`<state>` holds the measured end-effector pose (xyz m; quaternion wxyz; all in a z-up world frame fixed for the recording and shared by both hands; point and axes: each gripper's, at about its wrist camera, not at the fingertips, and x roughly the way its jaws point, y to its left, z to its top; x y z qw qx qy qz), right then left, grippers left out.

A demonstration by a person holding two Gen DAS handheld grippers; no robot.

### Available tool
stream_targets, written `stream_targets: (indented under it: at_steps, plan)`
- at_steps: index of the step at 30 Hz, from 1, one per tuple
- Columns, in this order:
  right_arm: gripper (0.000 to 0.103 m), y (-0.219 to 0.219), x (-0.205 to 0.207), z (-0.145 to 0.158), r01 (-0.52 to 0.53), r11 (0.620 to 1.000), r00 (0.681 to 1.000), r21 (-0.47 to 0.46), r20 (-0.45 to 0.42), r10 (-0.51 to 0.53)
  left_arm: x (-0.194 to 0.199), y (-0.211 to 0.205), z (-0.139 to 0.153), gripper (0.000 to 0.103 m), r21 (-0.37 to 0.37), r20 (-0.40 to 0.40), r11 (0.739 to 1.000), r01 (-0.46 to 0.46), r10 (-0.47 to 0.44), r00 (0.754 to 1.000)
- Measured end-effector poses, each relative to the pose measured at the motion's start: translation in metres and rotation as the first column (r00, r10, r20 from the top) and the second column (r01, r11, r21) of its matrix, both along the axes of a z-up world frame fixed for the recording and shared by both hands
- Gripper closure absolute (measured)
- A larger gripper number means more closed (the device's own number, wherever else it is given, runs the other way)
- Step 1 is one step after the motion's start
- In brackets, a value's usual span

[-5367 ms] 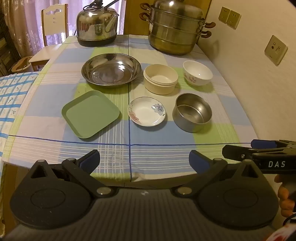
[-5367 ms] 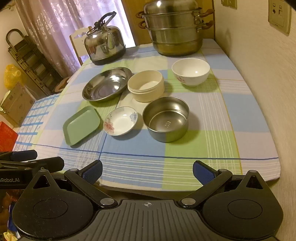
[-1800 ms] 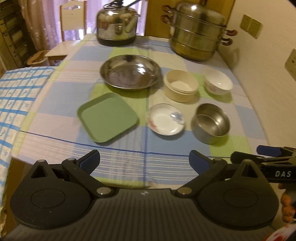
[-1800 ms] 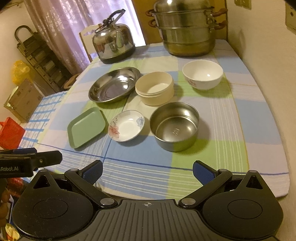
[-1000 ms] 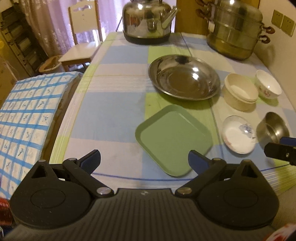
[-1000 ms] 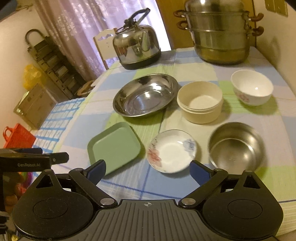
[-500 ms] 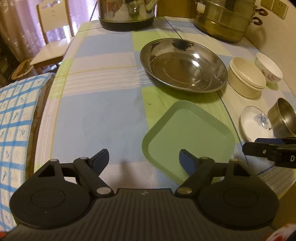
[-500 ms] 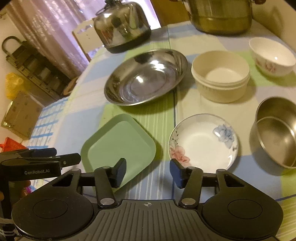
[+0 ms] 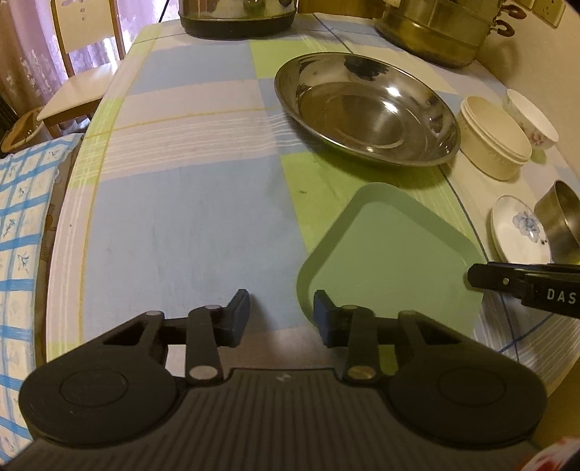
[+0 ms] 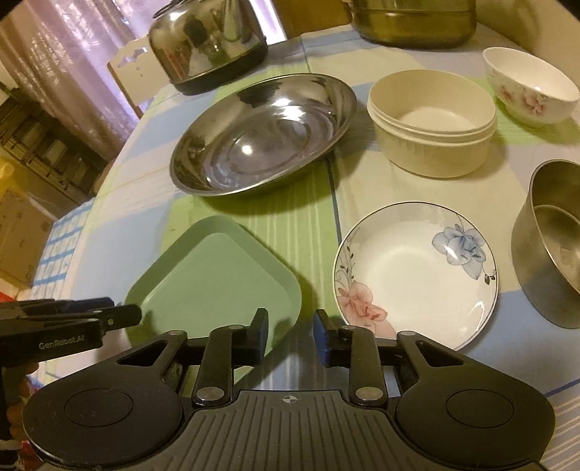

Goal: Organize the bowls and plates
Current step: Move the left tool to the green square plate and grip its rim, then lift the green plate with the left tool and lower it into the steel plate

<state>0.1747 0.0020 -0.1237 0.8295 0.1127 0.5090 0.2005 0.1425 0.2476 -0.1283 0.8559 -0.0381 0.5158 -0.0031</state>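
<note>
A: How far apart are the fingers on the left gripper (image 9: 282, 312)?

B: Partly spread, with a clear gap and nothing between them. Its right-side pad sits at the near corner of the green square plate (image 9: 389, 255), low and right of centre in the left wrist view; I cannot tell whether it touches the rim.

A: And the right gripper (image 10: 291, 335)?

B: Also partly spread and holding nothing. Its pads hover at the bottom centre of the right wrist view, one over the near right corner of the green square plate (image 10: 214, 280), the other just beside the near rim of the flowered saucer (image 10: 415, 273).

A: Which way does the green plate lie?

B: Flat on the checked cloth of the desk (image 9: 188, 203), turned like a diamond: one corner points toward the grippers, the opposite one toward the steel dish (image 10: 264, 132) in the upper middle.

A: What about the containers?

B: The steel dish, the cream tub (image 10: 433, 121) and the white flowered bowl (image 10: 531, 85) along the upper right all show bare insides. The steel pot (image 10: 551, 246) at the right edge is cut off by the frame; the part I see is bare. The saucer is bare too.

A: Anything behind them?

B: A kettle (image 10: 208, 43) at upper left and a large steamer pot (image 10: 413, 21) at the top edge.
</note>
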Motion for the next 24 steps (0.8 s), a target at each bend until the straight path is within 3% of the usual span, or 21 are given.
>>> stream_targets:
  at_steps: [6,10,14,24]
  plan:
    - [0.082,0.002,0.002,-0.002,0.024,0.999,1.000,-0.021,0.009,-0.024,0.003,-0.002,-0.002,0.081,-0.017,0.009,1.000,0.022,-0.021,1.000]
    - [0.094,0.005,0.004,-0.003,0.022,0.999,1.000,-0.028,0.015,-0.022,0.005,-0.002,-0.003,0.088,-0.029,0.011,0.999,0.029,-0.029,1.000]
    - [0.097,0.007,0.004,-0.003,0.022,0.999,1.000,-0.032,0.020,-0.021,0.007,-0.001,-0.003,0.095,-0.051,0.008,0.998,0.037,-0.037,0.999]
    - [0.098,0.012,0.007,0.010,-0.007,1.000,1.000,-0.021,0.023,0.007,0.006,0.005,0.007,0.095,-0.044,0.009,0.998,0.033,-0.033,0.999]
